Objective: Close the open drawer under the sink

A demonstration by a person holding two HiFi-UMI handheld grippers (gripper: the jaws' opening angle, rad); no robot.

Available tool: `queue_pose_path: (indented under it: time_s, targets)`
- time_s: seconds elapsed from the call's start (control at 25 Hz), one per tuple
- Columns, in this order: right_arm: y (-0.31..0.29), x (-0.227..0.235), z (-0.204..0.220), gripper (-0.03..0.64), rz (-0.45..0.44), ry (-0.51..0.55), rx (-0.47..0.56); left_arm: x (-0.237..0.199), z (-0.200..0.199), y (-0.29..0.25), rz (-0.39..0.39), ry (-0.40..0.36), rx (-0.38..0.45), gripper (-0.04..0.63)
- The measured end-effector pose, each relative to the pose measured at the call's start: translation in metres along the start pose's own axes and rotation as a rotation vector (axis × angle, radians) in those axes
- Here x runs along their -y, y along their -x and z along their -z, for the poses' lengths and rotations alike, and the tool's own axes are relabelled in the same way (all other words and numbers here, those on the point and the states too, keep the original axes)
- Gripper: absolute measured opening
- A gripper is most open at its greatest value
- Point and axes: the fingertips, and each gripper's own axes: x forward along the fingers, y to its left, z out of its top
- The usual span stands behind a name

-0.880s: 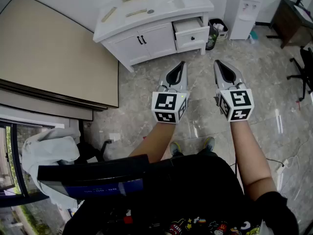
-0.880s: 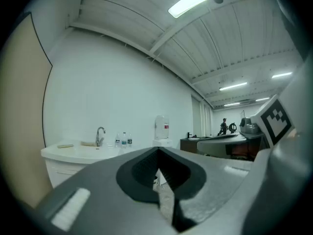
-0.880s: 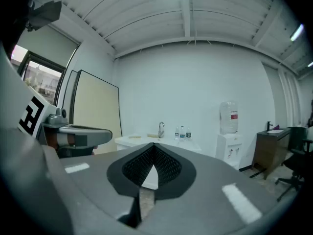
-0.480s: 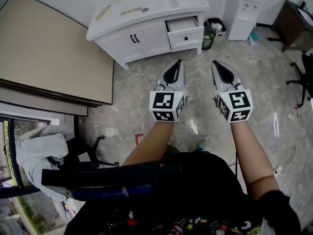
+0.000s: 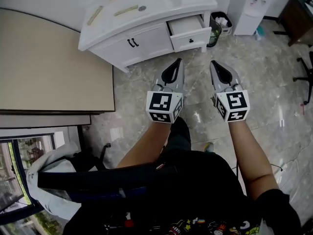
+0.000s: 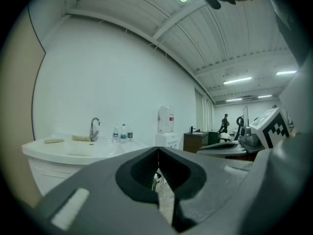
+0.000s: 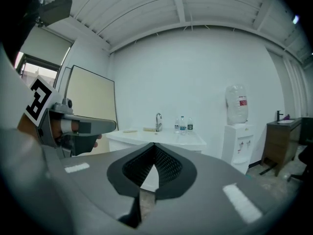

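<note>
Both pairs of jaws are pressing together on nothing. The left gripper (image 5: 177,64) and right gripper (image 5: 215,66) are riding side by side, pointing toward 12 o'clock. Over the last second the person is stepping closer: the white vanity (image 5: 156,4) is looming larger, and its open drawer (image 5: 191,39) is sitting near the tips at 12 o'clock, not yet pushed in. The push is probably coming next.
</note>
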Motion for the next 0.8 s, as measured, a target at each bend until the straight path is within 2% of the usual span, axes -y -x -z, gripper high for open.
queue_pose_path:
  time_s: [0.24, 0.44, 0.64, 0.68, 0.8]
  targets:
    - [-0.096, 0.027, -0.007, 0.021, 0.113, -0.015, 0.003, -0.074, 0.0, -0.086, 0.104, 0.004, -0.007, 0.0]
    - [-0.153, 0.053, 0.023, 0.025, 0.114, -0.023, -0.046, -0.103, 0.031, -0.133, 0.102, 0.02, -0.054, 0.0]
    - [-0.208, 0.079, 0.107, 0.028, 0.073, -0.017, -0.094, -0.126, 0.1, -0.17, 0.061, 0.03, -0.056, 0.0]
    - [-0.222, 0.085, 0.13, 0.054, 0.071, -0.01, -0.103, -0.13, 0.118, -0.179, 0.057, 0.033, -0.047, 0.0]
    - [-0.261, 0.1, 0.197, 0.063, 0.07, 0.013, -0.112, -0.142, 0.189, -0.207, 0.034, 0.059, -0.035, 0.0]
